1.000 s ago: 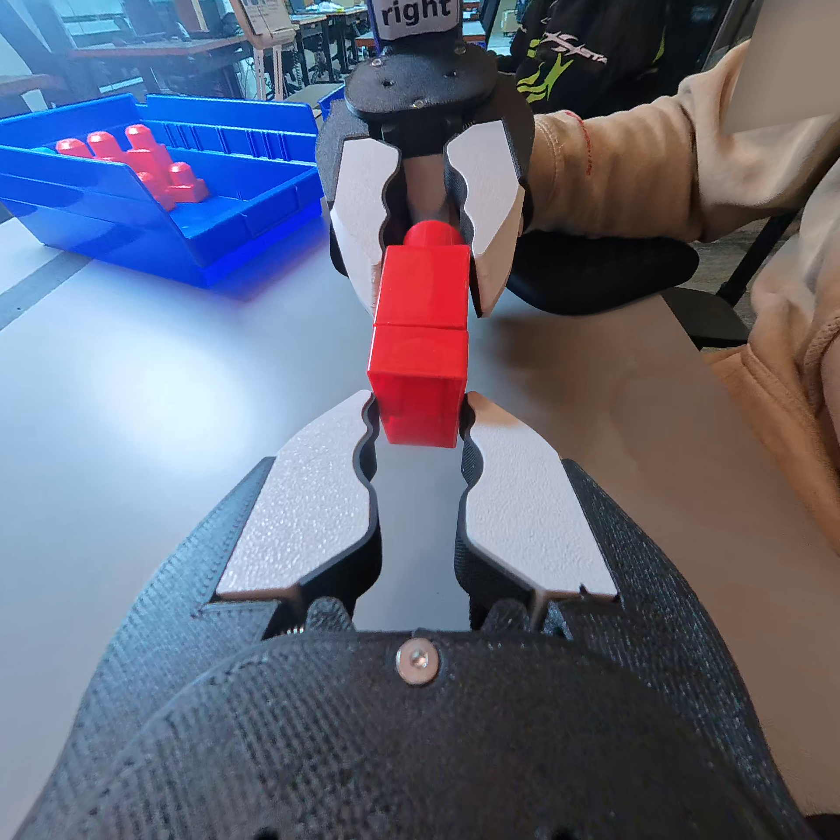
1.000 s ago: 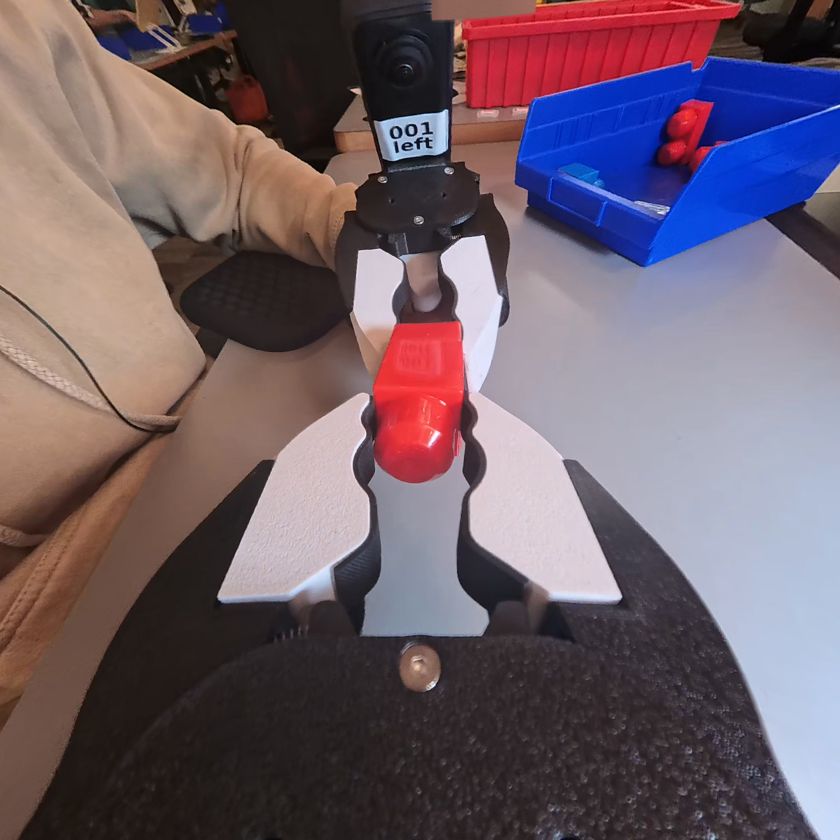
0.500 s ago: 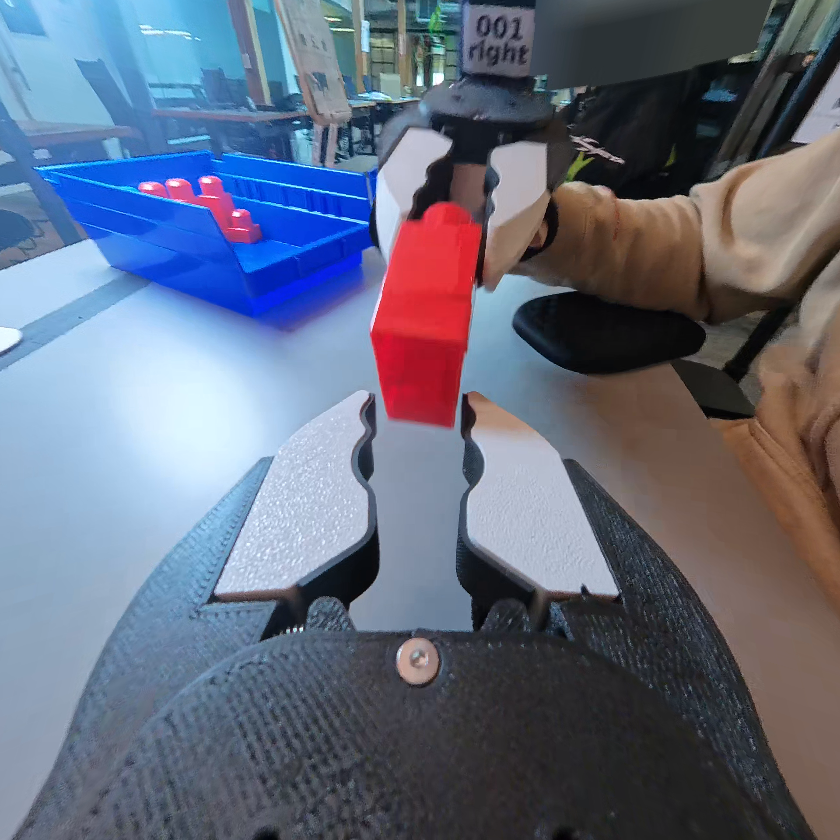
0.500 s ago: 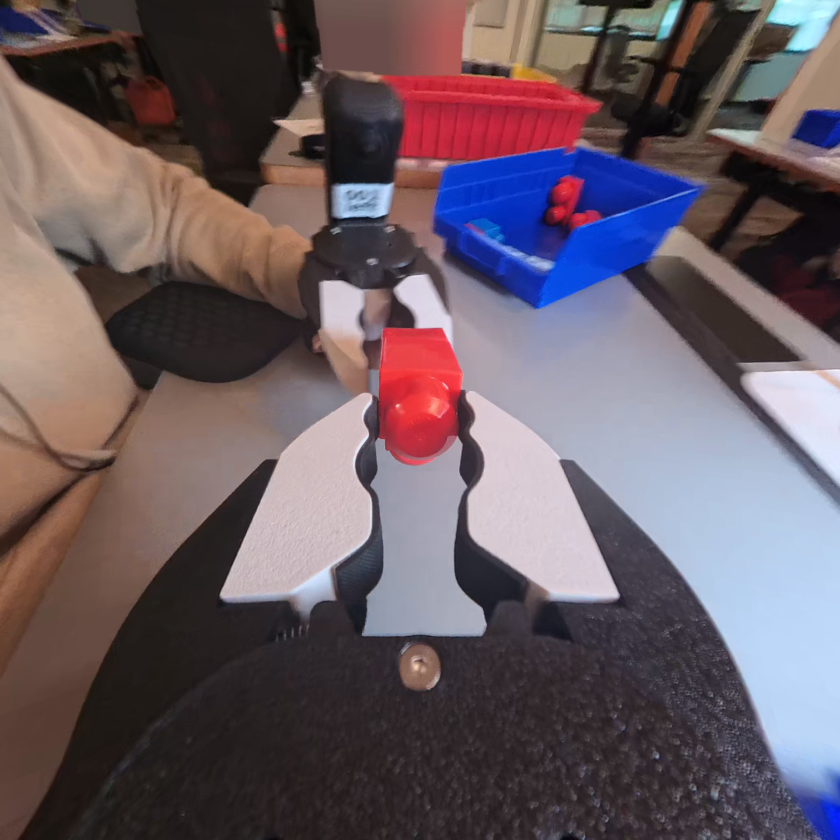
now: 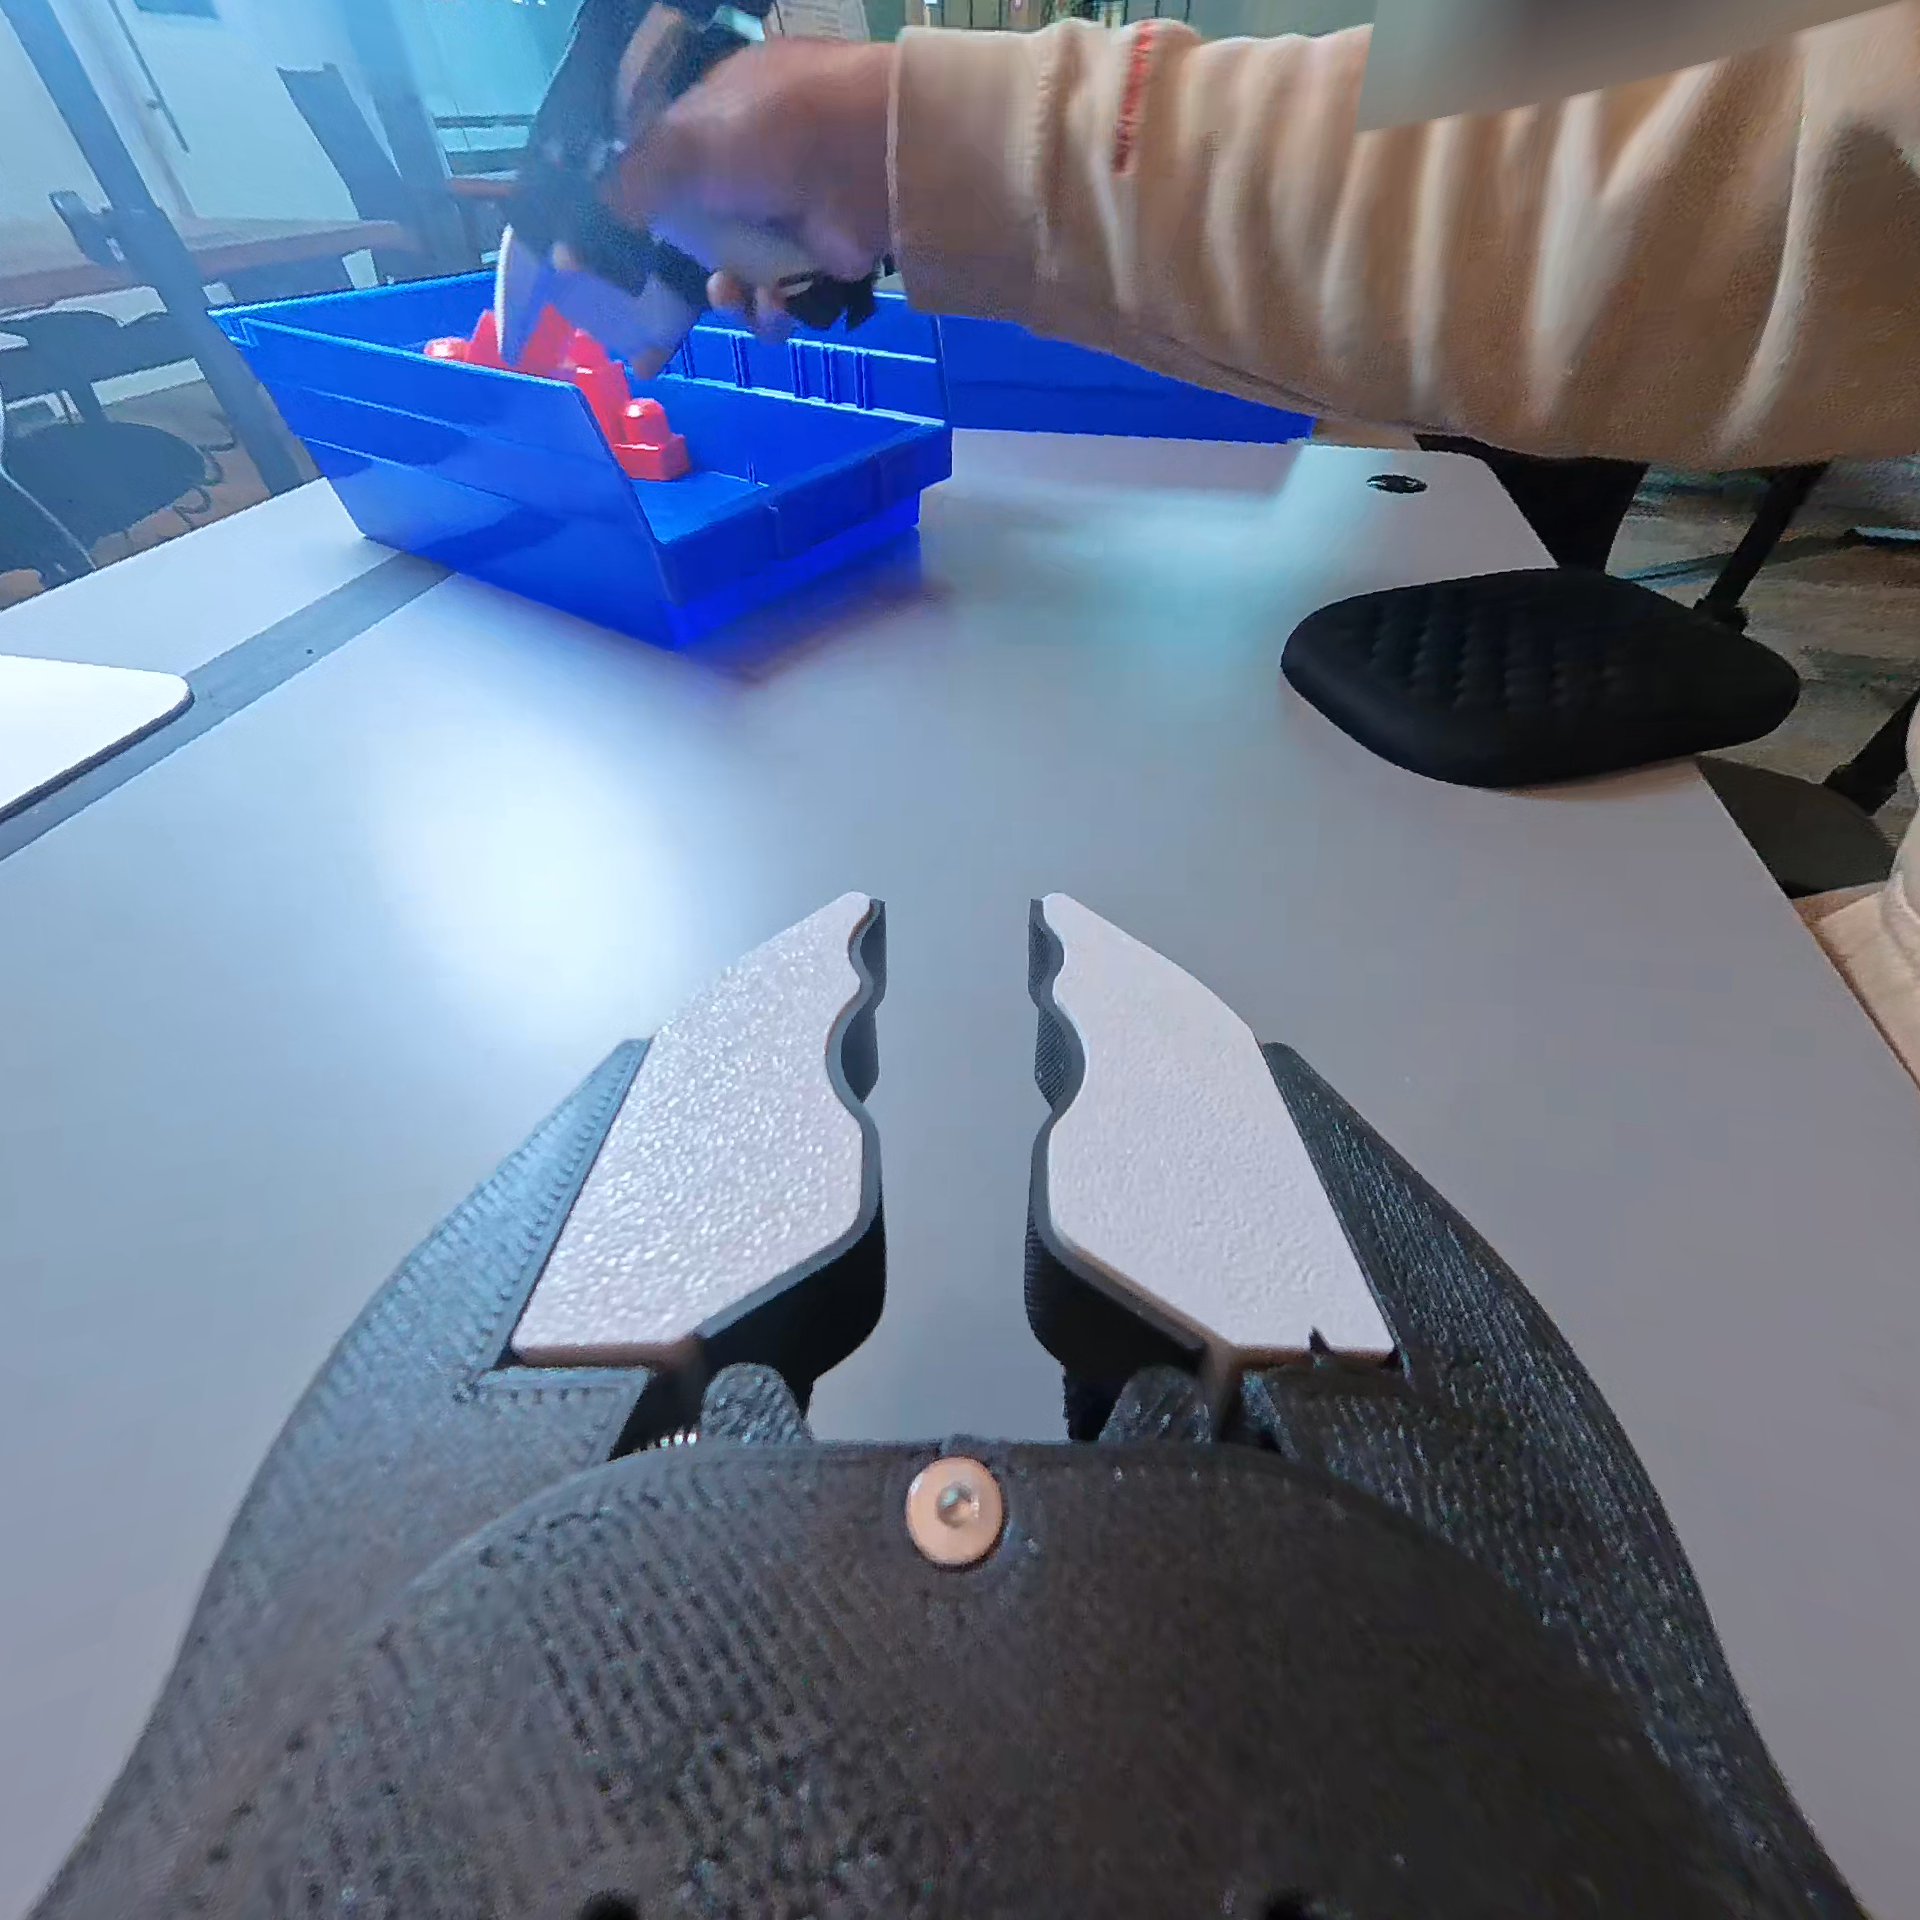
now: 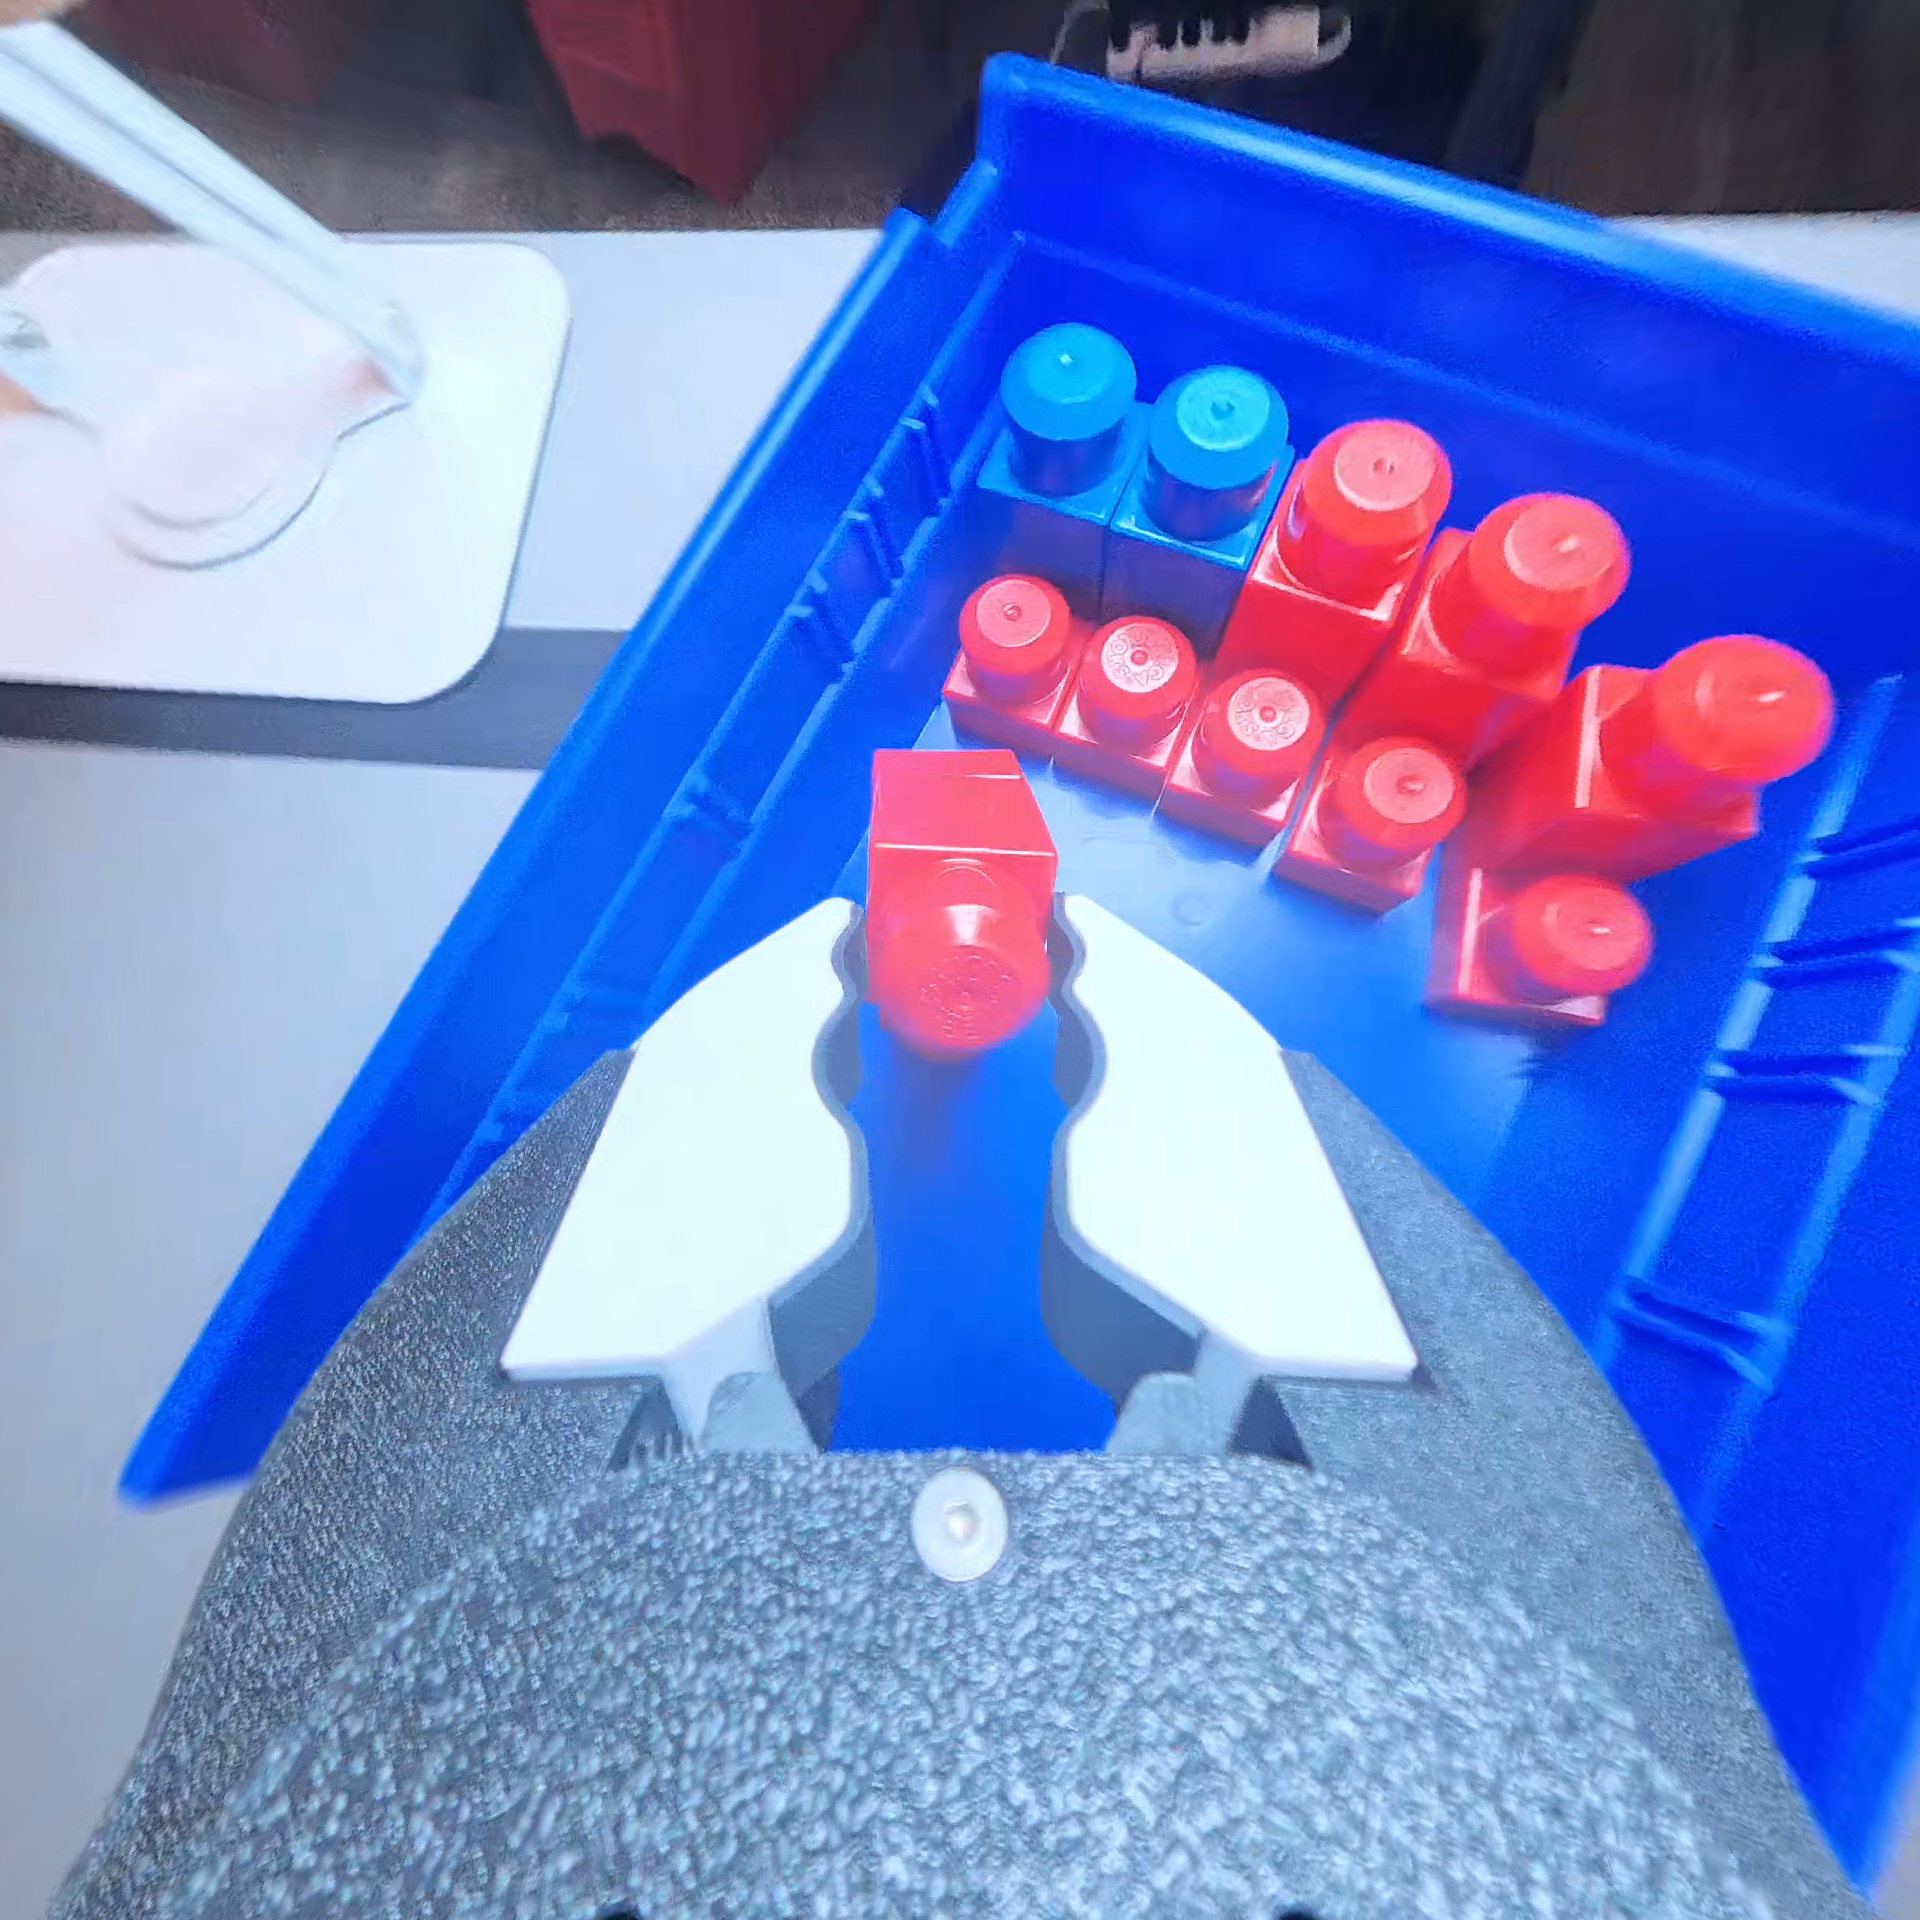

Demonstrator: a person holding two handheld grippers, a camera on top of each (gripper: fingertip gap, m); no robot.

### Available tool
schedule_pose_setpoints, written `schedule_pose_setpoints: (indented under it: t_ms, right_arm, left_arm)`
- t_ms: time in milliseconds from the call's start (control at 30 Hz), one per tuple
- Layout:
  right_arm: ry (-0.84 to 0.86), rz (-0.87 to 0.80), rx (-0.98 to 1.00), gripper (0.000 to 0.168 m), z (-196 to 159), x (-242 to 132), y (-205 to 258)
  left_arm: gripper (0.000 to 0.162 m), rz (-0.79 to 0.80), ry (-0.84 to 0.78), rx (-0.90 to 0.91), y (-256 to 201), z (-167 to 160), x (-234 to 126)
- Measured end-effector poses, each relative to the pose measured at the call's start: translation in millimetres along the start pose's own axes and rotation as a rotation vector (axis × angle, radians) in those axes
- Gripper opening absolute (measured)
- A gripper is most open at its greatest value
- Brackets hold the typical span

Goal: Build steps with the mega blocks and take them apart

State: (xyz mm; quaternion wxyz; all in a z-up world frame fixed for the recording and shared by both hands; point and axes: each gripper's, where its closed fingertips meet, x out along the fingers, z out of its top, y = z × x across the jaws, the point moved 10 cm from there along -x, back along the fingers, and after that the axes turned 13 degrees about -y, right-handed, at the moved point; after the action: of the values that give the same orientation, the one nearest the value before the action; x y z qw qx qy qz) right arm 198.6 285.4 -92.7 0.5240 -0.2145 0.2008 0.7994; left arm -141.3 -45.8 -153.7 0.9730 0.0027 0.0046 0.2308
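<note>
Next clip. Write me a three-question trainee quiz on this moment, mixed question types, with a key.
1. True or false: the left hand-held gripper holds a block.
2. What does the right hand-held gripper grip? A) a blue plastic block B) a red plastic stack of single-stud blocks C) nothing
3. Fill in: the right hand-held gripper hangs over the blue plastic ____.

Key: 1 false, it is open with only the grey table beneath. 2 B. 3 bin; red blocks and two blue blocks stand inside.

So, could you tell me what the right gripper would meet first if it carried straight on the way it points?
Probably the floor of the blue plastic bin, met first by the red block held in the right gripper; depth is unclear.
</note>
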Motion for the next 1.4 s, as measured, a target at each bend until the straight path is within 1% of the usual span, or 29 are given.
schedule_pose_setpoints:
  t_ms: [100, 133, 167, 233, 333, 400, 500, 567, 600, 633, 700, 733, 800, 833, 900, 967, 1067, 1133, 1167, 1267, 1400]
  right_arm:
    - [0.009, -0.002, 0.164, 0.035, 1.0, 28.0, -2.6]
    - [-0.006, 0.003, 0.201, 0.043, 2.9, 31.9, -2.0]
    - [-0.042, 0.009, 0.219, 0.047, 5.5, 33.0, -1.0]
    - [-0.183, 0.072, 0.229, 0.049, 12.1, 25.9, 2.8]
    - [-0.422, 0.191, 0.206, 0.047, 16.1, -8.3, 13.7]
    - [-0.531, 0.289, 0.149, 0.045, 8.5, -40.4, 32.0]
    - [-0.562, 0.449, 0.072, 0.045, -22.7, -87.5, 71.0]
    - [-0.535, 0.553, 0.051, 0.045, -50.7, -115.5, 98.5]
    - [-0.505, 0.595, 0.044, 0.044, -65.4, -127.9, 111.4]
    - [-0.474, 0.637, 0.04, 0.044, -79.5, -139.4, 123.7]
    - [-0.454, 0.723, 0.036, 0.043, -103.7, -159.3, 144.7]
    - [-0.456, 0.749, 0.021, 0.042, -113.7, -166.0, 152.6]
    - [-0.482, 0.763, -0.041, 0.042, -129.2, -172.3, 162.6]
    - [-0.507, 0.759, -0.082, 0.04, -135.0, -172.6, 165.1]
    - [-0.544, 0.749, -0.157, 0.038, -142.3, -170.4, 167.0]
    - [-0.576, 0.744, -0.234, 0.037, -146.5, -169.2, 166.8]
    - [-0.621, 0.726, -0.316, 0.037, -151.8, -170.5, 166.6]
    - [-0.614, 0.725, -0.333, 0.037, -155.1, -169.8, 166.4]
    - [-0.605, 0.723, -0.333, 0.037, -156.4, -168.6, 165.3]
    - [-0.585, 0.717, -0.323, 0.035, -159.3, -163.1, 159.3]
    - [-0.566, 0.702, -0.33, 0.033, -160.7, -152.4, 150.1]
  left_arm:
    - [0.025, 0.002, 0.007, 0.002, 0.8, -1.4, 0.0]
    - [0.025, 0.002, 0.008, 0.003, 1.3, -1.6, -0.3]
    - [0.025, 0.005, 0.007, 0.004, 1.9, -1.5, -0.6]
    - [0.025, 0.014, 0.002, 0.004, 3.6, -0.6, -1.8]
    - [0.026, 0.048, -0.017, 0.003, 8.6, 2.7, -5.3]
    - [0.027, 0.096, -0.038, 0.012, 15.4, 8.8, -10.7]
    - [0.027, 0.233, -0.066, 0.064, 37.5, 31.5, -30.0]
    - [0.027, 0.361, -0.075, 0.102, 60.8, 56.4, -53.1]
    - [0.03, 0.412, -0.059, 0.108, 73.6, 69.9, -66.4]
    - [0.037, 0.478, -0.015, 0.117, 88.1, 82.0, -80.7]
    - [0.046, 0.646, 0.154, 0.163, 122.7, 99.8, -111.1]
    - [0.048, 0.727, 0.227, 0.178, 141.4, 105.7, -126.2]
    - [0.046, 0.861, 0.325, 0.136, 179.5, 112.4, -153.3]
    - [0.046, 0.906, 0.39, 0.11, 198.6, 112.3, -164.6]
    - [0.047, 1.004, 0.573, 0.116, 235.4, 106.5, -185.4]
    - [0.049, 1.034, 0.794, 0.133, 265.5, 92.1, -199.8]
    - [0.047, 0.979, 1.179, 0.196, 297.2, 59.6, -213.4]
    - [0.053, 0.904, 1.337, 0.176, 312.9, 36.1, -219.7]
    - [0.059, 0.858, 1.389, 0.175, 319.4, 26.6, -221.4]
    - [0.069, 0.712, 1.476, 0.204, 334.7, 8.8, -220.7]
    - [0.063, 0.525, 1.556, 0.313, 348.8, 3.7, -215.8]
